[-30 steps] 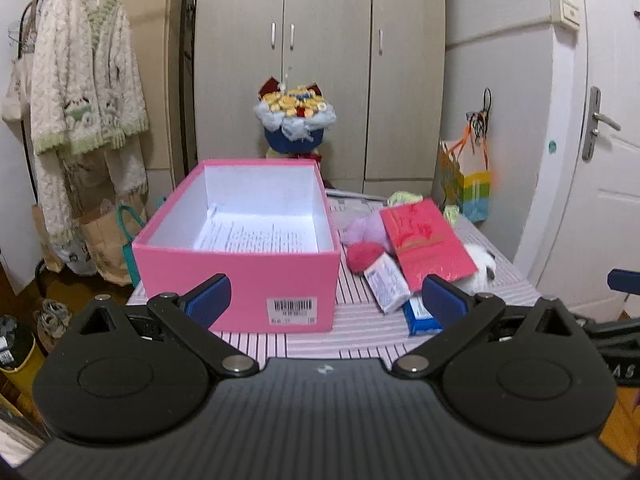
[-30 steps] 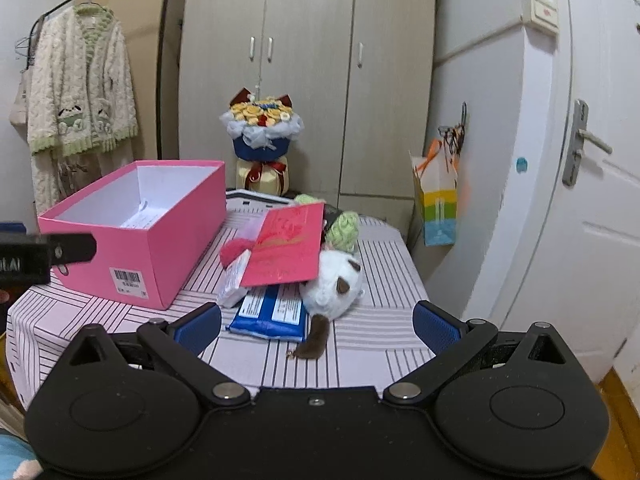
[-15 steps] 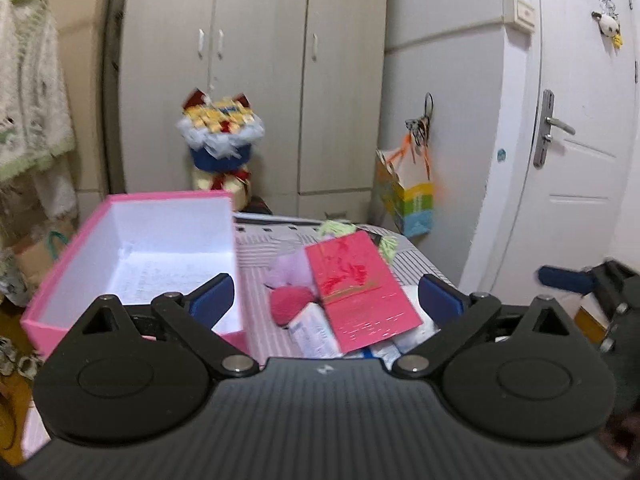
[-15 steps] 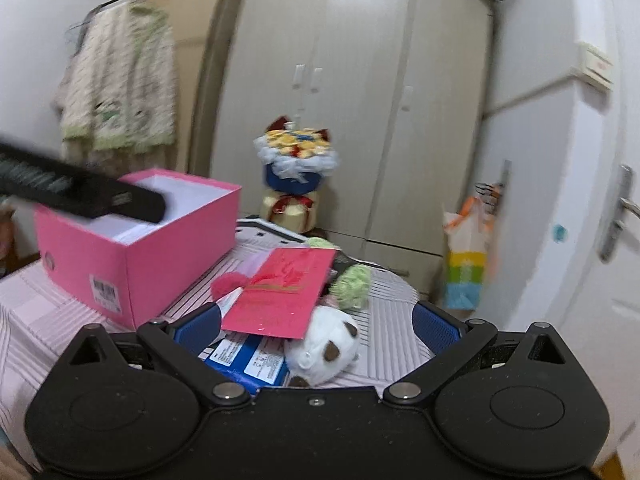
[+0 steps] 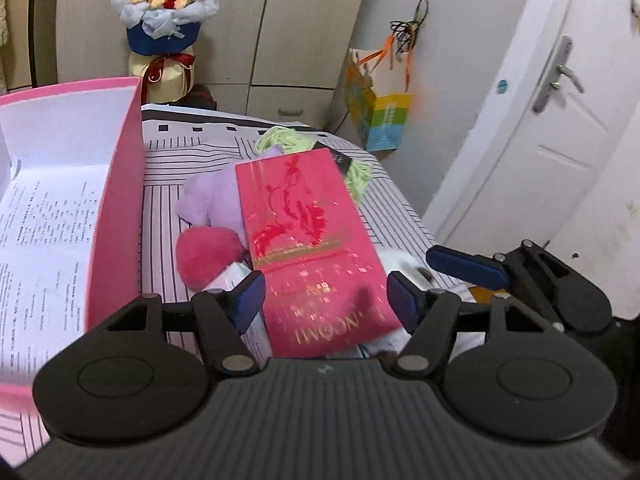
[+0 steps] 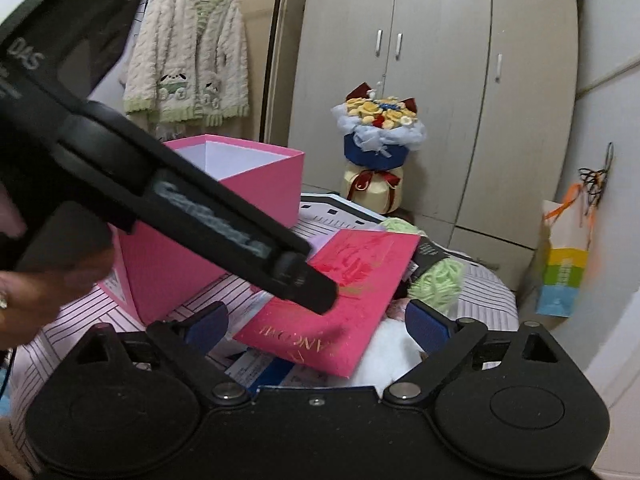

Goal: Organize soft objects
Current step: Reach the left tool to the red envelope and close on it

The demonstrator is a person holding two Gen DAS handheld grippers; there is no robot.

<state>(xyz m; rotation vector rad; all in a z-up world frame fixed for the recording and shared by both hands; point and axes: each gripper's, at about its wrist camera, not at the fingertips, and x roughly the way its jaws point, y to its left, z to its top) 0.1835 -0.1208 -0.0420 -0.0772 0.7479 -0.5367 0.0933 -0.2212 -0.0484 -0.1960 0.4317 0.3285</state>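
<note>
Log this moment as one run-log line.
left claw: closing astride red envelope, not gripping | right claw: open, closing, empty | pink box: holds only paper

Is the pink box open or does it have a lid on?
Open. The pink box shows no lid, and its white inside and a printed sheet show.

Soft, even indoor light fills both views, bright enough to read colours, with no hard glare. Fisheye distortion bows the wardrobe doors (image 6: 440,92) and white door (image 5: 560,128) near the edges. Motion blur smears the hanging paper bag (image 5: 380,120). A faint shadow falls on the red envelope (image 5: 316,252).
</note>
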